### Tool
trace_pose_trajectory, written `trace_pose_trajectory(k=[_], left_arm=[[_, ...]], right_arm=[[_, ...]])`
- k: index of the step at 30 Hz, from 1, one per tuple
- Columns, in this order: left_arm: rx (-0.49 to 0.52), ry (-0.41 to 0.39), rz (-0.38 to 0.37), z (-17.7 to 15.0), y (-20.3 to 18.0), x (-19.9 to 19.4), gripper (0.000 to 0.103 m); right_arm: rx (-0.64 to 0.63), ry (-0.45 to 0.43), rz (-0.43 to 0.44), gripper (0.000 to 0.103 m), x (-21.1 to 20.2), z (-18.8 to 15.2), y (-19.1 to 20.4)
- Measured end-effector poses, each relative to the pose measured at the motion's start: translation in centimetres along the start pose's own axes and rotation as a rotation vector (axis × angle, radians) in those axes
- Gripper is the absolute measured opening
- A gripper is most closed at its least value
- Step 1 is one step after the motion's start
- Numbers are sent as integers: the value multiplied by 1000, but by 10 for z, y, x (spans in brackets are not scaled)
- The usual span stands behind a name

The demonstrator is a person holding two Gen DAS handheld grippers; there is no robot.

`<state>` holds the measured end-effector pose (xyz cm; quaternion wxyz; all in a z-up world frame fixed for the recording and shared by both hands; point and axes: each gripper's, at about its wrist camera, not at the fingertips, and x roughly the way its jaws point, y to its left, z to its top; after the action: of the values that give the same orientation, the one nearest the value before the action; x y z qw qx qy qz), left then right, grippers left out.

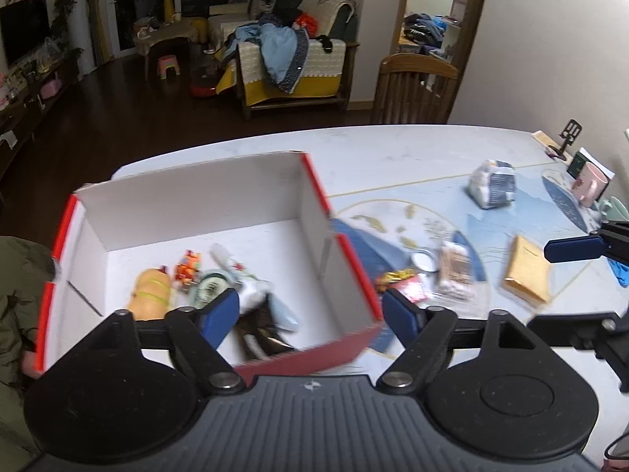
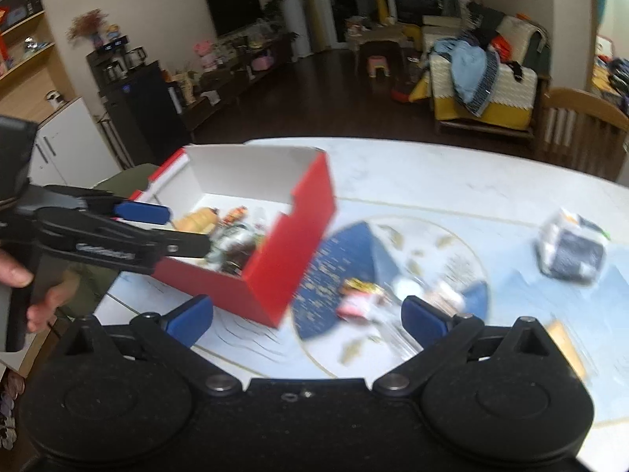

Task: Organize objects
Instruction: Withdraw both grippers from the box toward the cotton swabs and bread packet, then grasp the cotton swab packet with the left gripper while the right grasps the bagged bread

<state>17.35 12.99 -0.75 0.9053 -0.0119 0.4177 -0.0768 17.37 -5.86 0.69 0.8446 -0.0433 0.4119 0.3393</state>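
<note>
A red box with a white inside (image 1: 314, 185) (image 2: 302, 228) stands on the left of the table and holds several small items, among them a yellow toy (image 1: 151, 291). My left gripper (image 1: 310, 314) is open and empty, hovering over the box's near right corner. My right gripper (image 2: 306, 320) is open and empty above the table to the right of the box. Loose items lie on the round mat: a red-yellow packet (image 1: 401, 283) (image 2: 359, 295), a clear packet (image 1: 456, 271), a tan packet (image 1: 526, 271) and a white-navy bag (image 1: 491, 188) (image 2: 570, 251).
The white table (image 1: 393, 149) has a blue patterned mat (image 2: 342, 275). A pink mug (image 1: 589, 187) and a phone stand (image 1: 568, 137) sit at its far right edge. A wooden chair (image 1: 416, 90) stands behind the table. The left gripper shows in the right wrist view (image 2: 157, 228).
</note>
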Motion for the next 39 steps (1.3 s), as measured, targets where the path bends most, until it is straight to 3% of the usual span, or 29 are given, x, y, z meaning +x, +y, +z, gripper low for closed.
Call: trace_pose_trajectory(k=[15, 18, 28, 39], left_arm=[[63, 36, -66, -19, -96, 23, 86], [81, 45, -84, -21, -117, 37, 103], [123, 58, -65, -21, -172, 86, 103], [158, 58, -33, -9, -195, 135, 103]], right_arm=[[120, 56, -181, 102, -26, -49, -113], [155, 65, -216, 102, -26, -55, -134], [345, 115, -297, 102, 0, -54, -195], [551, 151, -320, 102, 35, -48, -225]])
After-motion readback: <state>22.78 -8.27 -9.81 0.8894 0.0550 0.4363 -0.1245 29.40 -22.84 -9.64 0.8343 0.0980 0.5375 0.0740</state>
